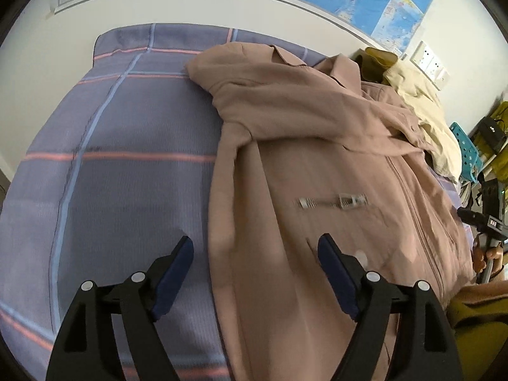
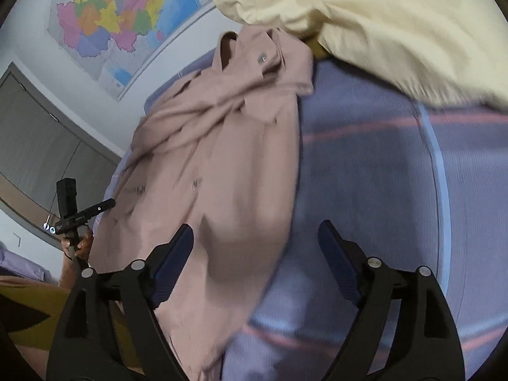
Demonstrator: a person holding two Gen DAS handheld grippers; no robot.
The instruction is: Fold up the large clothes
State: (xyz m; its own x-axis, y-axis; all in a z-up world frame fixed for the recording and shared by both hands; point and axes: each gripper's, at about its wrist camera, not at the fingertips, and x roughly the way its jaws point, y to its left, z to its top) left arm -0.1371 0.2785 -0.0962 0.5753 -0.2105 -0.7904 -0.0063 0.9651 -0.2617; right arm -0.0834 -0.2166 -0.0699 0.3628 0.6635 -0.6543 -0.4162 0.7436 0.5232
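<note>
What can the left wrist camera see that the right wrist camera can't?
Only the left wrist view shows white wall sockets, a turquoise perforated plastic basket and the open left gripper up close.

Only the right wrist view shows grey wardrobe doors and the open right gripper up close.

Both show the dusty-pink zip jacket on the purple checked bedsheet, the pale yellow garment and the colourful wall map.

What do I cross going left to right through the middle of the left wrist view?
Plaid bedsheet → pink coat → cream garment → turquoise perforated basket.
</note>
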